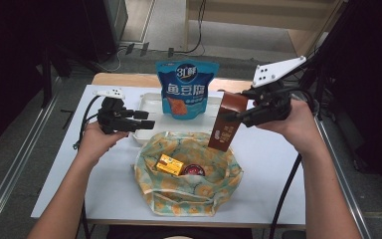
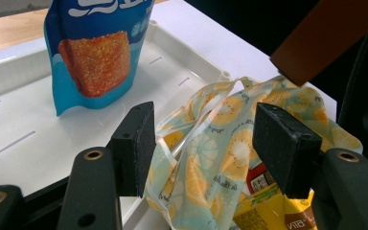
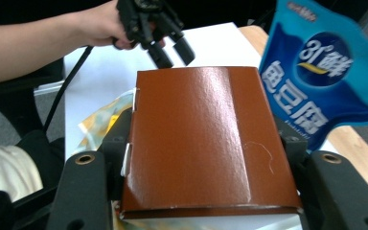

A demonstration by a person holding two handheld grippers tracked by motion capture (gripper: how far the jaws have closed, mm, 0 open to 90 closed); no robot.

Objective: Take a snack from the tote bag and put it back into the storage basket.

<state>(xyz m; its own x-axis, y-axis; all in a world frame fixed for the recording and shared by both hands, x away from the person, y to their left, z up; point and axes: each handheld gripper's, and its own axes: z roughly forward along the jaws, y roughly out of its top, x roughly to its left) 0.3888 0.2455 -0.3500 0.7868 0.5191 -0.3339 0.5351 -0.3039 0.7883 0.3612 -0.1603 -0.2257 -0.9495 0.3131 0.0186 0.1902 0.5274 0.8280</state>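
A tall brown box hangs tilted over the far right rim of a lemon-print cloth bag, with my right gripper shut on its upper part. In the right gripper view the brown box sits clamped between both jaws. My left gripper stands open at the bag's far left rim. Its fingers straddle the bag's edge without pinching it. A yellow packet and a dark round item lie inside the bag.
A blue snack pouch stands upright on a white tray behind the bag, also in the left gripper view as a blue pouch on the tray. The white table ends close to the right and front.
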